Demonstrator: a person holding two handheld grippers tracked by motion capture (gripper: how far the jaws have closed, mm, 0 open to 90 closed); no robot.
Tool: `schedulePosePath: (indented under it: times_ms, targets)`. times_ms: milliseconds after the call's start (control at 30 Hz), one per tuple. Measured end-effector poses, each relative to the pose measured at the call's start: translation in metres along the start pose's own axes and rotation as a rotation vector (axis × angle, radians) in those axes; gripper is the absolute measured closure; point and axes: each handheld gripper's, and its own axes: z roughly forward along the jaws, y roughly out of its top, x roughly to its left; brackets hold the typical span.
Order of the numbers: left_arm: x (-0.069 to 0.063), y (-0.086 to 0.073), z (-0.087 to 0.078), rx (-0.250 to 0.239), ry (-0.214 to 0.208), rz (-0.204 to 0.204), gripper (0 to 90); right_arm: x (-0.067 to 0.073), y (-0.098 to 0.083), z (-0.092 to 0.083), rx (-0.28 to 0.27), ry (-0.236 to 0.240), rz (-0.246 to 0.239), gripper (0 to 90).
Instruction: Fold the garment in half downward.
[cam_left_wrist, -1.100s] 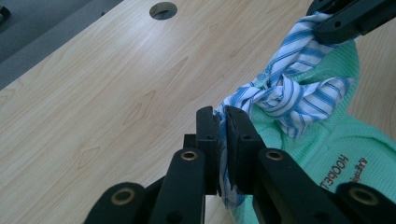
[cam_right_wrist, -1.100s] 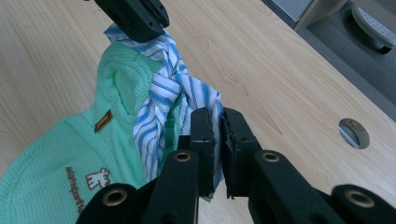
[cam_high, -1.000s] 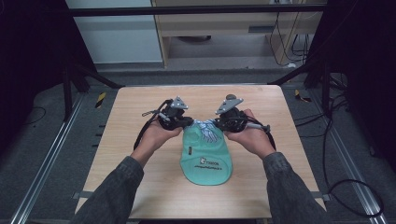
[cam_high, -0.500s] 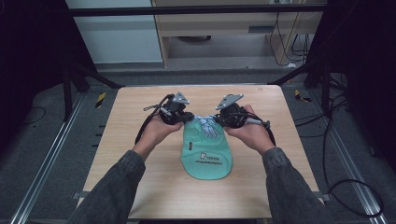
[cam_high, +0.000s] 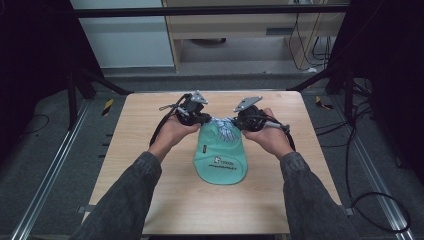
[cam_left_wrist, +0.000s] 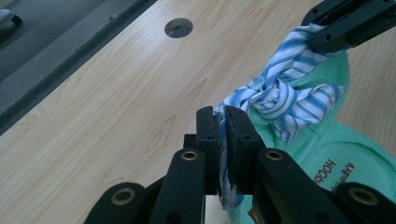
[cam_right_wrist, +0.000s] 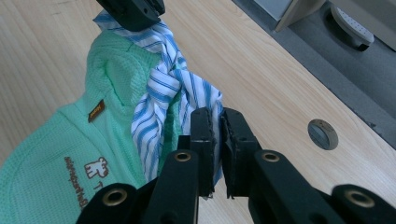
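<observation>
On the left, the left gripper (cam_high: 204, 119) is clamped tight on one end of the striped tie (cam_left_wrist: 285, 95); the green pouch (cam_high: 221, 158) lies mid-table; on the right, the right gripper (cam_high: 239, 122) is closed on the other end. The knot could jam or fabric slip if pulled unevenly. A pale wooden table (cam_high: 140, 145) is seen, dark surroundings beyond.

In the left gripper view, the end of the blue-striped cloth (cam_left_wrist: 285, 100) disappears between the closed jaws of the left gripper (cam_left_wrist: 223, 140), so how much is pinched cannot be told. The green garment (cam_left_wrist: 336, 154) runs off the right and bottom edges there. Its printed logo (cam_high: 223, 162) is too small to read from the high view, and in the right gripper view the lettering (cam_right_wrist: 77, 182) is cut by the bottom edge. The right gripper (cam_right_wrist: 214, 149) likewise hides the cloth edge it clamps, perhaps a hem.
</observation>
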Motion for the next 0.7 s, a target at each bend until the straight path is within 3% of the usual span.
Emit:
schedulePosePath:
  times_ms: [167,233,433,700]
  targets:
    - [-0.002,0.007,0.001,-0.016,0.011,0.01,84.6,-0.007,-0.003,-0.001,-0.021,-0.009,0.012,83.8]
    - [-0.007,0.007,0.0,-0.01,0.02,0.035,84.6,-0.008,-0.005,-0.004,-0.028,-0.014,0.013,83.8]
    - [-0.018,0.005,-0.001,-0.015,0.028,0.063,84.5,-0.002,-0.013,-0.009,-0.031,-0.018,-0.002,83.6]
    - [-0.023,-0.001,-0.001,-0.015,0.028,0.079,84.5,0.003,-0.017,-0.011,-0.025,-0.015,-0.026,83.7]
